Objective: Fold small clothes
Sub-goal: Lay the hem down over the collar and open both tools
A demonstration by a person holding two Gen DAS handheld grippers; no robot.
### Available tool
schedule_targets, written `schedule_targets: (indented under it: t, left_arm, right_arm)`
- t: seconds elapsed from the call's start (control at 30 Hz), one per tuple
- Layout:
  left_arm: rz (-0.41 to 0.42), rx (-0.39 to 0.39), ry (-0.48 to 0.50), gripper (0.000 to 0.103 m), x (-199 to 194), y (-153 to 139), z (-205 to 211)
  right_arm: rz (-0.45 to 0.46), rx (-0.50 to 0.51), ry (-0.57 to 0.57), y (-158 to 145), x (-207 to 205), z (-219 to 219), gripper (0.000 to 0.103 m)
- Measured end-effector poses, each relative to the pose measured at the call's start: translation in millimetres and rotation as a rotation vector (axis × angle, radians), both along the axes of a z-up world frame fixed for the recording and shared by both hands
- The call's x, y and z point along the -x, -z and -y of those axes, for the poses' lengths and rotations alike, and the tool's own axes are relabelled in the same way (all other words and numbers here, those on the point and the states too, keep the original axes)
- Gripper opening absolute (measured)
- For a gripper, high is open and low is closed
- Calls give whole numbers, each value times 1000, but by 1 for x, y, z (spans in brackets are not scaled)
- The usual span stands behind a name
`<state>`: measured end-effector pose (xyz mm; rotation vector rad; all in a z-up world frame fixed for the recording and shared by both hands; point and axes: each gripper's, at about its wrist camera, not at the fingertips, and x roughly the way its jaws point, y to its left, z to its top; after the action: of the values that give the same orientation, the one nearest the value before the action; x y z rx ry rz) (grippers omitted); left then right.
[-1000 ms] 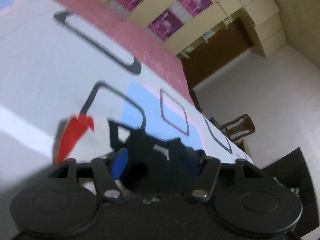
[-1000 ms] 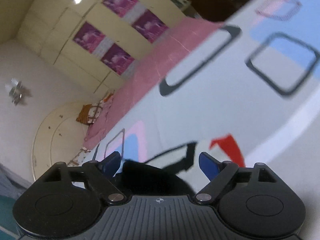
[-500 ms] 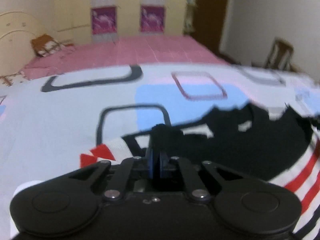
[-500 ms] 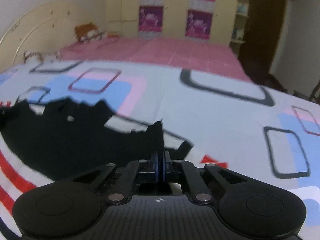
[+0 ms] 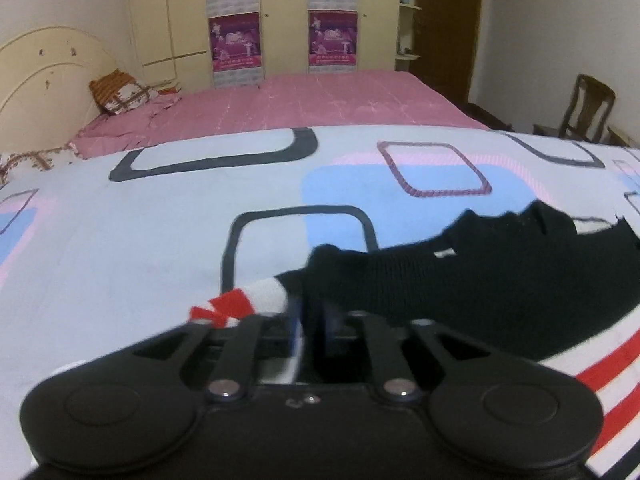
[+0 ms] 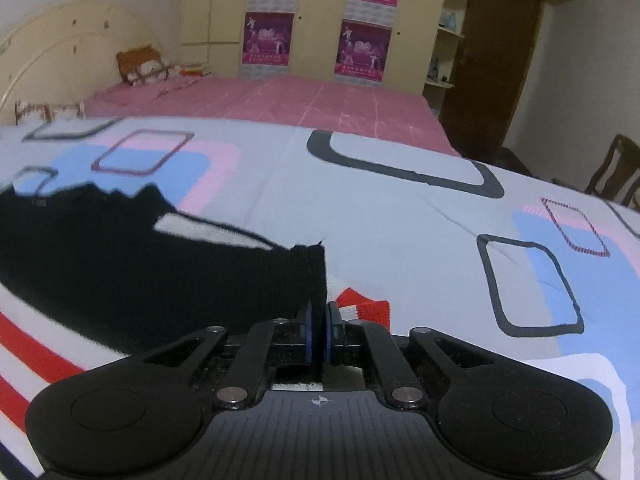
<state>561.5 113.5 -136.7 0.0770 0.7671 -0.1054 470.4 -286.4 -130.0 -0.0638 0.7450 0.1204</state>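
A small black knit garment with white and red stripes lies on the patterned bedsheet. In the left wrist view the garment spreads to the right, and my left gripper is shut on its black edge beside a red and white cuff. In the right wrist view the garment spreads to the left, and my right gripper is shut on its black corner, with a red and white cuff just to the right.
The pale sheet with blue, pink and dark squares covers the near bed. A pink bed lies behind it, with a pillow, wardrobes with posters, a dark door and a wooden chair.
Both grippers went from open above the garment to shut on its edges. Both cameras swung from a tilted view to level, and the garment is drawn out between them.
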Motion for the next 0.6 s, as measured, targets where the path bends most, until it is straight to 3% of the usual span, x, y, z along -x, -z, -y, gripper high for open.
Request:
schedule_targets:
  t: [0.03, 0.07, 0.1, 0.13, 0.17, 0.2, 0.27, 0.4, 0.5, 0.6]
  left_arm:
    - [12, 8, -19, 84, 3, -4, -2]
    - [50, 12, -38, 94, 9, -11, -2]
    - [109, 9, -56, 95, 18, -18, -1]
    - [143, 8, -60, 91, 24, -24, 4]
    - [145, 23, -49, 88, 26, -28, 10]
    - [138, 61, -23, 79, 25, -31, 19]
    - [115, 110, 36, 77, 20, -31, 40]
    - [36, 93, 125, 77, 7, -14, 89]
    - [-8, 40, 140, 78, 5, 3, 111]
    - [-19, 16, 123, 85, 7, 15, 114]
  right_arm:
    - [37, 4, 46, -7, 5, 1, 84]
    - [96, 4, 57, -16, 10, 4, 88]
    - [131, -21, 28, -23, 17, 3, 88]
    - [142, -44, 5, -29, 22, -1, 80]
    - [147, -53, -33, -34, 24, -10, 71]
    - [143, -51, -53, -35, 23, -19, 56]
    - [112, -71, -100, -34, 14, -44, 44]
    - [38, -97, -168, -24, -7, -93, 41]
    - [-32, -103, -200, -10, -21, -115, 41]
    - [-28, -86, -213, -5, -22, -118, 41]
